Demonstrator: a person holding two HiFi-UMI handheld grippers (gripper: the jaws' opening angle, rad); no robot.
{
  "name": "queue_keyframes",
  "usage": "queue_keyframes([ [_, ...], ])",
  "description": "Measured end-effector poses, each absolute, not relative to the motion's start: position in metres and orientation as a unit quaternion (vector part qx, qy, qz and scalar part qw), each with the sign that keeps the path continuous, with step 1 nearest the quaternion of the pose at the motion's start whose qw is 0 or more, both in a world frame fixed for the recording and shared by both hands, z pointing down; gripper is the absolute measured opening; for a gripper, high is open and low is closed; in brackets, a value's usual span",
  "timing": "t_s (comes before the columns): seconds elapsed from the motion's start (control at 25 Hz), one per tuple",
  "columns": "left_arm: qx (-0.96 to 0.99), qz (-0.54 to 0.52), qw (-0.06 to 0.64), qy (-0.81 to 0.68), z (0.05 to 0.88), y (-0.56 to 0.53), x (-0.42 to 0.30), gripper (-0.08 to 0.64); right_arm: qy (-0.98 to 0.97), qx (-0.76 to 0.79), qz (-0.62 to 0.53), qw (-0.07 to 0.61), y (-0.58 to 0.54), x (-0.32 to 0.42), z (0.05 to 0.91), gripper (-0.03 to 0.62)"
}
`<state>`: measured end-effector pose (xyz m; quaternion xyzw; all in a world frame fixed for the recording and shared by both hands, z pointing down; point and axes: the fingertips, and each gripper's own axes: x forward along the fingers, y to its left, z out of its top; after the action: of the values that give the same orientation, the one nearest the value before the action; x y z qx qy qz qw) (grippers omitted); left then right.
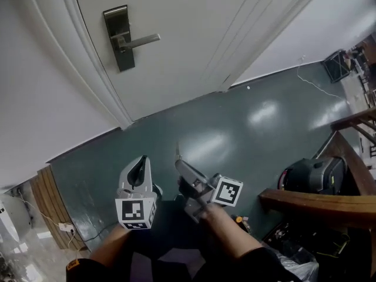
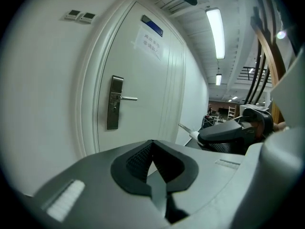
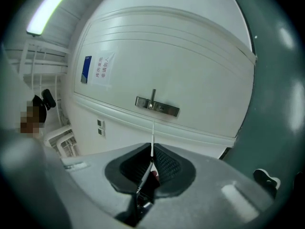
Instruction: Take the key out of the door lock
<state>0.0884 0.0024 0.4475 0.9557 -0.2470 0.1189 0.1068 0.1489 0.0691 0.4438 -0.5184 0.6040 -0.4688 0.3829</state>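
Nearest, the left gripper [image 1: 139,168] has its jaws pressed together, with nothing between them. Just to its right, the right gripper [image 1: 182,168] pinches the key [image 3: 152,140], so the key is out of the lock and well apart from the door. The key is a thin, pale metal blade, seen on its edge. It sticks straight out past the jaw tips, and its head is hidden between the pads. On the near right, a wooden rail [image 1: 317,201] and a black bag [image 1: 314,175] close that side. Beyond the grippers, the dark green floor [image 1: 235,128] lies open up to the white door [image 1: 194,28]. The lock plate [image 1: 119,38] with its lever handle [image 1: 144,40] sits at the door's far left edge.
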Motion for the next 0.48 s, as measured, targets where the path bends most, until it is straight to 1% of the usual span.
queue_keyframes([
  [0.12,0.953,0.130,0.101,-0.253,0.449,0.049,0.086,0.018,0.606,-0.517,-0.467,0.385,0.112,0.151,0.445,0.014],
  [0.24,0.946,0.147,0.100,-0.271,0.455,0.089,0.070,0.018,0.611,-0.525,-0.462,0.371,0.151,0.151,0.448,0.014],
  [0.48,0.918,0.159,0.097,-0.350,0.450,0.112,0.011,0.018,0.609,-0.540,-0.464,0.350,0.202,0.150,0.461,0.014],
])
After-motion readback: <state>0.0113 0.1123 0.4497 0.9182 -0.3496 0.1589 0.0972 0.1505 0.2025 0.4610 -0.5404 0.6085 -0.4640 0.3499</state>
